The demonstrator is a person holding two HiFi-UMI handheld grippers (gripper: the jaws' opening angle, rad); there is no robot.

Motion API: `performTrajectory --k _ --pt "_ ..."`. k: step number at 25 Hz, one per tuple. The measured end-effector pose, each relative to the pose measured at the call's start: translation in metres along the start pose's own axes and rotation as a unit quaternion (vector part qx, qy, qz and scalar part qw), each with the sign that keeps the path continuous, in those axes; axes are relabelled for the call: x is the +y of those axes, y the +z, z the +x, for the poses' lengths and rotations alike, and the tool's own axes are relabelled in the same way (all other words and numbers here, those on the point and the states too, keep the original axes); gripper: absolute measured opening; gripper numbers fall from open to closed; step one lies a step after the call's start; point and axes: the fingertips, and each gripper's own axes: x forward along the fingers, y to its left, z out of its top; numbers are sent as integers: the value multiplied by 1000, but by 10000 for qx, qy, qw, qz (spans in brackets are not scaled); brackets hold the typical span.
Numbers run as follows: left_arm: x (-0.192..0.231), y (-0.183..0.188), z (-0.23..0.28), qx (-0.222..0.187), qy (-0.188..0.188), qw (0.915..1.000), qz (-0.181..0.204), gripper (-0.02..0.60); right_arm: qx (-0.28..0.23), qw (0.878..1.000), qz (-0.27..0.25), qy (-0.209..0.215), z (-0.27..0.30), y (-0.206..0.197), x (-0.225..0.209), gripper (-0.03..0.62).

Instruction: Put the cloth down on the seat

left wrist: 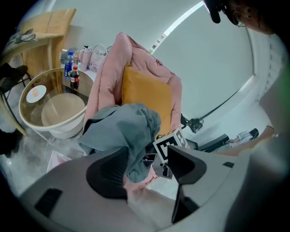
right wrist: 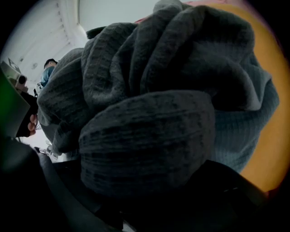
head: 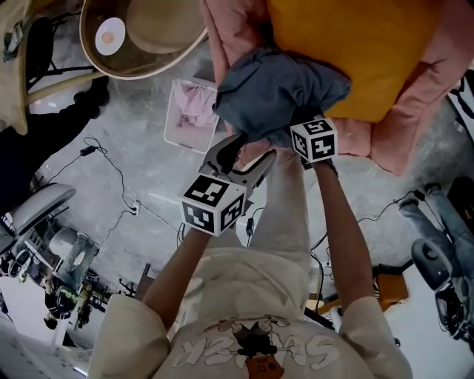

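A bunched grey-blue cloth [head: 278,89] hangs at the front of a pink armchair [head: 415,111], against its orange cushion [head: 355,44]. My right gripper [head: 295,138] is buried in the cloth's lower edge and is shut on it. In the right gripper view the knit folds of the cloth [right wrist: 149,113] fill the frame and hide the jaws. My left gripper [head: 252,152] stands open just below and left of the cloth. In the left gripper view the cloth [left wrist: 127,131] hangs ahead, its low fold by the left finger [left wrist: 108,174], with a gap to the right finger [left wrist: 186,165].
A round glass table [head: 96,52] carrying a pale bowl [head: 159,22] stands at the upper left, with bottles [left wrist: 72,74] behind it. On the grey floor a white tray [head: 178,126] holds pink fabric. Cables [head: 111,166] and stands lie around.
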Motion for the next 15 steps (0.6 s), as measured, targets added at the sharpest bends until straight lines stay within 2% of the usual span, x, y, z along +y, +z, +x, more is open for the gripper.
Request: performTrajectory --k 5,15 --pt "-7 -8 7 125 -49 9999 23 287 -174 9990 397 51 -18 -11 4 304" --pt "-13 -9 1 218 -24 9998 2 287 -279 9973 587 -333 -51 -23 7 320"
